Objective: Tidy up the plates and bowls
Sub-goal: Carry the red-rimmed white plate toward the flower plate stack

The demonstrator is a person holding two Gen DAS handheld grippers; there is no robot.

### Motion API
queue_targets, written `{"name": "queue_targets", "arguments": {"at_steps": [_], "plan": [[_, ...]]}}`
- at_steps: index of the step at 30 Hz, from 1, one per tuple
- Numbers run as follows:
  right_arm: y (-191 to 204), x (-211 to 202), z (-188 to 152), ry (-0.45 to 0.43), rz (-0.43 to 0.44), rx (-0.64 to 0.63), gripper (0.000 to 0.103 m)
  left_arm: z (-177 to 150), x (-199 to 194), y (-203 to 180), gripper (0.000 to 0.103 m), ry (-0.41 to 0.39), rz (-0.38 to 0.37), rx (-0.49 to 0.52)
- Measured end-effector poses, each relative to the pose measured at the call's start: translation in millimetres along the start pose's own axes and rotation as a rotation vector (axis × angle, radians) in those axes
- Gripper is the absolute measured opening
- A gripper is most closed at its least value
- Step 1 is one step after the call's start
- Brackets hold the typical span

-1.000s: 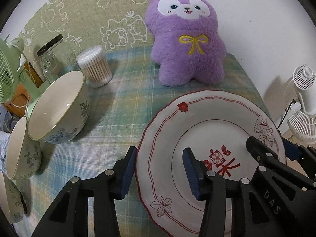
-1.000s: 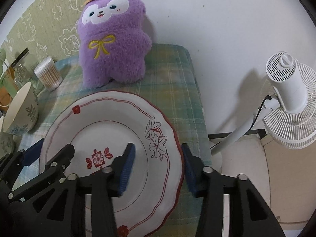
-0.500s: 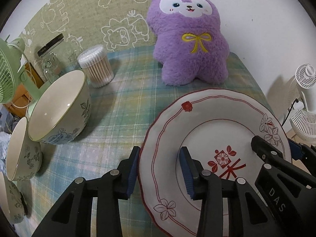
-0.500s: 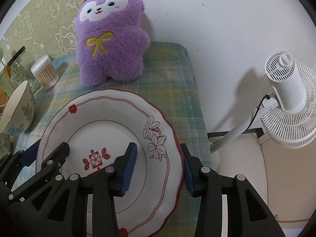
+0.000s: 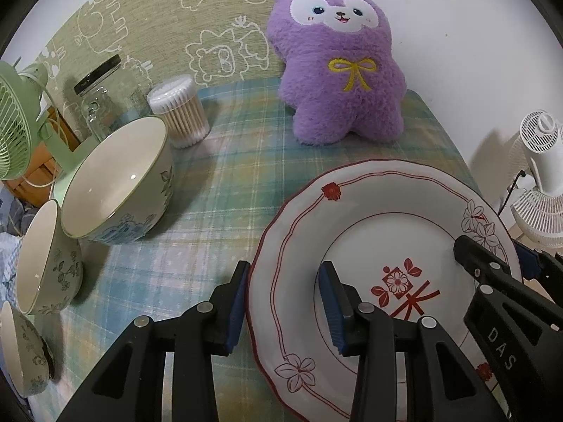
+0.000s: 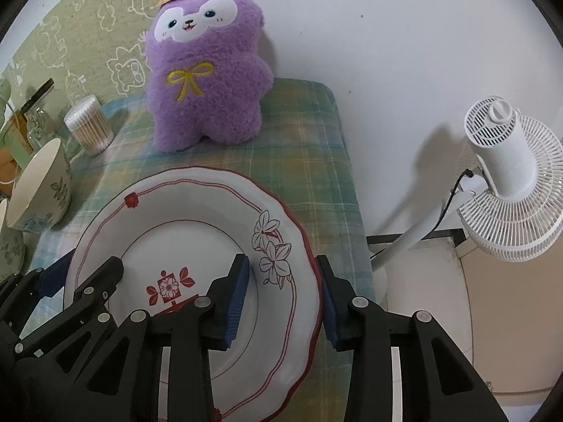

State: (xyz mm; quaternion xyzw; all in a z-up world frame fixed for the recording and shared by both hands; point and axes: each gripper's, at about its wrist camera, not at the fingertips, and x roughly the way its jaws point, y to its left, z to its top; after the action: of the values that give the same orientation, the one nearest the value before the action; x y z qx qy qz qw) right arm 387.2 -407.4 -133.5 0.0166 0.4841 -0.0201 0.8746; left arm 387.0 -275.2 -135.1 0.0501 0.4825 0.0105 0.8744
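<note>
White scalloped plate, red rim lines, red flower motif at centre

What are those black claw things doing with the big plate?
A person is holding two grabber tools and tidying dishes. The left gripper sits astride one edge of the plate, one finger outside the rim and one over it. The right gripper does the same on the opposite edge. Both are open, so the plate is not pinched yet. It sits on the checked tablecloth, in front of a purple plush toy. Bowls wait at the left.
</note>
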Motion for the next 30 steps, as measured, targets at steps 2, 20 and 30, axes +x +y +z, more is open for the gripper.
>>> {"name": "queue_targets", "arguments": {"at_steps": [2,20,30], "plan": [[1,-4,-1,-0.006,-0.007,0.005,0.041,-2,-4,0,0.039,-0.006,0.000,0.008],[12,-55,-9,-0.055,-0.029,0.023,0.041,-11,-50,14,0.039,-0.056,-0.023,0.005],[22,-95,-17,-0.099,-0.036,0.040,0.041,-21,-84,28,0.039,-0.090,-0.036,0.005]]}}
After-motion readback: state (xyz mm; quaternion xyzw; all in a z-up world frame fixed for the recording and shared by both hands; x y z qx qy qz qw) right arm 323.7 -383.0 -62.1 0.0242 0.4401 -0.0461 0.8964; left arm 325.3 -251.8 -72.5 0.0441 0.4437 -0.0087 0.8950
